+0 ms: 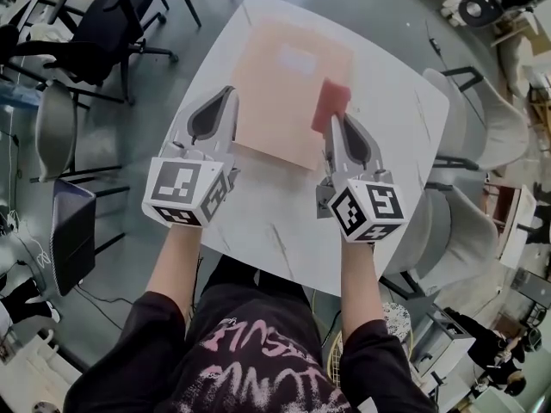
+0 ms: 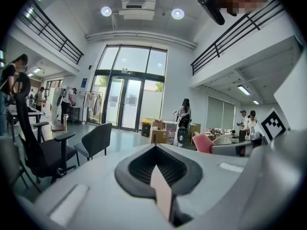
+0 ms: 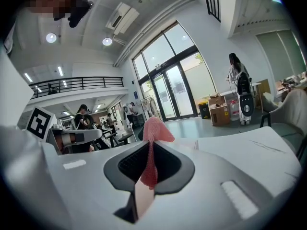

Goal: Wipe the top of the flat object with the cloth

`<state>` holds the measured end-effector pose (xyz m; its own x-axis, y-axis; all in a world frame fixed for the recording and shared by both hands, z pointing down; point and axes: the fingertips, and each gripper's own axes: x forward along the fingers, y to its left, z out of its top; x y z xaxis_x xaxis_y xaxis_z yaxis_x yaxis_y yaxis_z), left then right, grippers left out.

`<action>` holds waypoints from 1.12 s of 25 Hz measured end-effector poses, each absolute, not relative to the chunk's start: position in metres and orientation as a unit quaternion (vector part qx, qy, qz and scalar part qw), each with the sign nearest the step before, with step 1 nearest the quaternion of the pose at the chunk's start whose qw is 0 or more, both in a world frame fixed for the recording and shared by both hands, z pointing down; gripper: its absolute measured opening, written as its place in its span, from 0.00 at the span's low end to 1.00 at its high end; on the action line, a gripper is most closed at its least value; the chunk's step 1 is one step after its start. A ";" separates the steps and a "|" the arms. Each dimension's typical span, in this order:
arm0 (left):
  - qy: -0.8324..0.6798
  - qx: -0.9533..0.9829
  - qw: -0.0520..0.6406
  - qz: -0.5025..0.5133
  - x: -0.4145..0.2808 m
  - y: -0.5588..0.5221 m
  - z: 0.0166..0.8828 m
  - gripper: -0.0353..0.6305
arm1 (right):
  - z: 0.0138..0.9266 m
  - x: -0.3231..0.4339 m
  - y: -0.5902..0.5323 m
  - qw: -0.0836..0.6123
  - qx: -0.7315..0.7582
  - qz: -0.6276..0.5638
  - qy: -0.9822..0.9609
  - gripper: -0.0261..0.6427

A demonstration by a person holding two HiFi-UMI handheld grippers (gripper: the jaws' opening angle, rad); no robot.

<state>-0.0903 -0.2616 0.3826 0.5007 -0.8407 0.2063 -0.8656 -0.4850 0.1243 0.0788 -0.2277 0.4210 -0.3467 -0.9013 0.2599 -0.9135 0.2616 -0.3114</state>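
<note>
Fingers of the right gripper are clamped on the cloth, a red-pink woven piece bunched up through the grip. I find the left gripper closed, finger against finger; a thin pale sliver shows in the seam and I cannot identify it.

I note the cloth rests at the right edge of the folder, a flat peach-coloured piece with a pale label near its far end. It lies slantwise across the middle of the desk. The left gripper's tip sits just beside the folder's left edge.

The desk is white with faint grey veining and rounded corners, standing on a grey floor. Black office chairs stand to the far left, white chairs close along the right. Tall glass doors and standing people show beyond.

Bare desk lies between the folder and me, and right of the cloth.
</note>
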 end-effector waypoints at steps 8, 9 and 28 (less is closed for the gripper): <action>-0.498 0.857 0.116 0.067 -0.089 -0.267 0.402 0.05 | 0.439 0.081 -0.235 0.020 0.572 0.217 -0.791 0.11; -0.498 0.856 0.117 0.068 -0.090 -0.267 0.404 0.05 | 0.441 0.080 -0.235 0.020 0.572 0.219 -0.791 0.11; -0.502 0.852 0.128 0.070 -0.089 -0.267 0.417 0.05 | 0.438 0.077 -0.266 0.032 0.558 0.206 -0.803 0.11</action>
<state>-0.0892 -0.2670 0.4171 0.4861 -0.8377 0.2489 -0.8739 -0.4631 0.1479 0.0768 -0.2658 0.4378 -0.3748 -0.8835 0.2810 -0.9096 0.2918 -0.2959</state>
